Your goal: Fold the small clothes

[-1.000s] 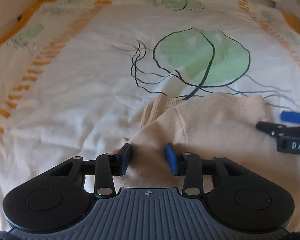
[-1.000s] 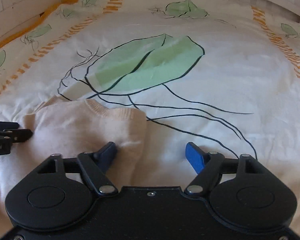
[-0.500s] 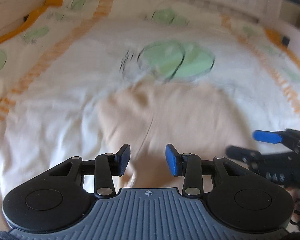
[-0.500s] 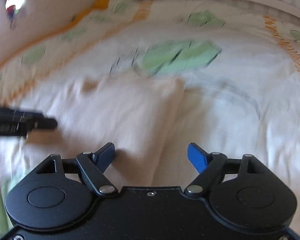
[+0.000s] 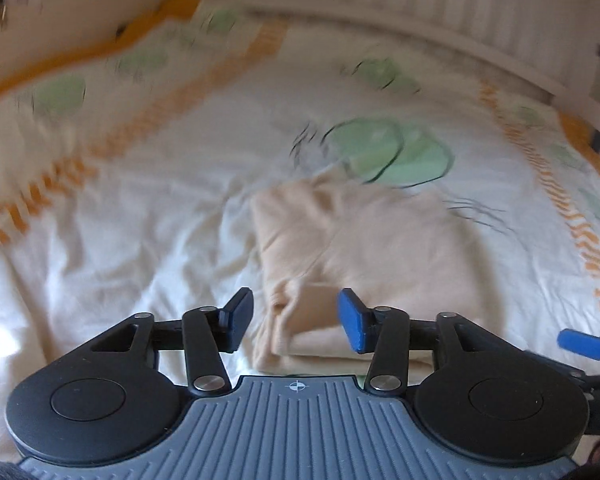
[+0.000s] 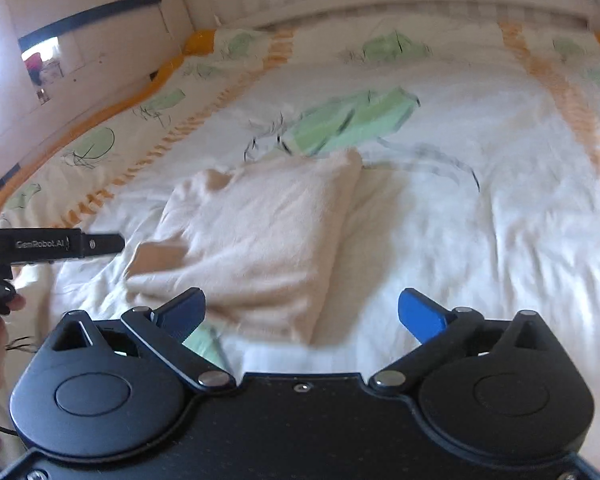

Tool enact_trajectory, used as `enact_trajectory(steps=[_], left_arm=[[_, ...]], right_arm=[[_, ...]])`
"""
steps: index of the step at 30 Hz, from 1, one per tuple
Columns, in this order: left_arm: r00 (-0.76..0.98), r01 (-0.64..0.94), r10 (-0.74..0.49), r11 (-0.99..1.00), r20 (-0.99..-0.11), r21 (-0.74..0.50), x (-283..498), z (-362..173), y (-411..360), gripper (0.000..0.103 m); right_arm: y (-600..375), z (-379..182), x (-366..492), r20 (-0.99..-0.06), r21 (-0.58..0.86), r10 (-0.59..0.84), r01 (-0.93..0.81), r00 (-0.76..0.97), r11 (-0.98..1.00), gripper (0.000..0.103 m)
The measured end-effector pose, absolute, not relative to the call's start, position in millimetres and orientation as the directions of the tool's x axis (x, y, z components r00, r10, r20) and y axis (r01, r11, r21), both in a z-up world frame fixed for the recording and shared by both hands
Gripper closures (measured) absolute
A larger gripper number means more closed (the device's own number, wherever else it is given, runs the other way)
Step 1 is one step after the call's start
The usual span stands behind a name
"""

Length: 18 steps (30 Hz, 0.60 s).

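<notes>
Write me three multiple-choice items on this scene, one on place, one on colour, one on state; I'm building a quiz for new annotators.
1. Where does the folded sweater lie?
A. On the bedspread
B. On a chair
C. In a basket

2. What colour is the sweater?
A. Navy
B. Pale peach
C. Red

3. What is between the fingers of the right hand-held gripper?
A. A sleeve, pinched
B. A sock
C. Nothing; it is open

Answers:
1 A: the sweater rests on the white bedspread, just in front of its big green leaf print.
2 B: in both views the knit is pale peach.
3 C: the right hand-held gripper's jaws have just been opening and stand wide, with no cloth pinched; the sweater lies on the bedspread beyond them.
</notes>
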<state>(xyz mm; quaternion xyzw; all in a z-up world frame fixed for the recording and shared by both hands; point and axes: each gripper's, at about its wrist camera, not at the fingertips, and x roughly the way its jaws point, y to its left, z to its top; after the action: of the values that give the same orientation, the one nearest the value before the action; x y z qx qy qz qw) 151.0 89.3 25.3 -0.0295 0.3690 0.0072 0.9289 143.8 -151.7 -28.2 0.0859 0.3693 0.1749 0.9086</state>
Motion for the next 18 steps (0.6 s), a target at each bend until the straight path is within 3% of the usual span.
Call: enact_trajectory(steps=[4, 8, 13, 18], left_arm=[[0.776, 0.004, 0.027, 0.999, -0.63, 0.048, 122, 40, 60, 0.042], [0.807, 0.021, 0.052, 0.993, -0.588, 0.117, 96, 49, 34, 0.038], [0.806, 0.017, 0.017, 0.998, -0.592, 0.052, 75, 54, 22, 0.03], [0.757, 0.026, 0.005, 0.999, -0.653, 0.037, 68, 50, 15, 0.03]], right_arm=[[-156, -22, 123, -0.659, 0.285, 0.373, -0.241, 0.653, 0.928, 0.0], [-161, -12, 102, -0.664, 0.268, 0.341, -0.214, 0.665, 0.94, 0.0], [-176, -6, 85, -0.66, 0.309, 0.316, -0.137, 0.682, 0.941, 0.0], [-189, -8, 69, -0.665, 0.29, 0.261, -0.08, 0.7, 0.954, 0.0]])
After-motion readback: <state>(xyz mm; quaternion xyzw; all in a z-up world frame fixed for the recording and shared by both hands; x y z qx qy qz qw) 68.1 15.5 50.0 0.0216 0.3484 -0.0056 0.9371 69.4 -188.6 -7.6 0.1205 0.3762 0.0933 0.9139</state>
